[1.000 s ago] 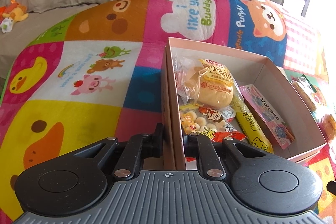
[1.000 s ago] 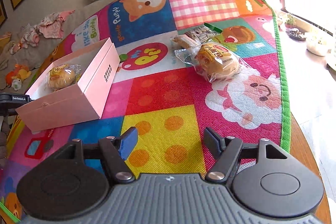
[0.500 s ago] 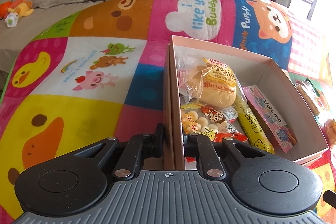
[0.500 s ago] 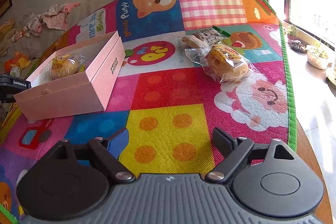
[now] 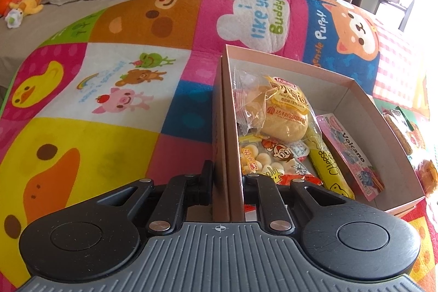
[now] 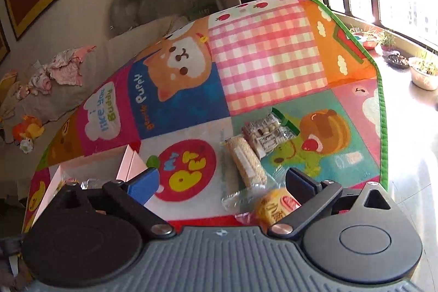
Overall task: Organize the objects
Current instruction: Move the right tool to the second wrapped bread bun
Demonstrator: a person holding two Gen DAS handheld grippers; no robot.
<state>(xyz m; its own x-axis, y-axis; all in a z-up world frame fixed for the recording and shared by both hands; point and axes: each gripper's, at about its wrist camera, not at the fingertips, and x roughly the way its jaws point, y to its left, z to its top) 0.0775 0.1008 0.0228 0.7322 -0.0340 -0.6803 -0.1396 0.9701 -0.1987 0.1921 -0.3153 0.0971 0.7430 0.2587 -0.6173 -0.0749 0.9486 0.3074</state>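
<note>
My left gripper [image 5: 227,177] has a ribbed grey body, black round housings and silver rivets on black linkage arms. My right gripper [image 6: 221,179] matches, with one blue finger pad [image 6: 143,184].

Mat [image 5: 169,26]: "i like you Buddy". Yellow stick [image 5: 327,166]: "Cheese". Pink pack [image 5: 353,155]: "Volcano" (both in box).

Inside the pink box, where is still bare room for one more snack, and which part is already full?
Inside the pink box, the far end beyond the bread bun is bare, as is the strip right of the Volcano pack. The near left part is crowded: the biscuit bag and cheese stick lie packed together.
</note>
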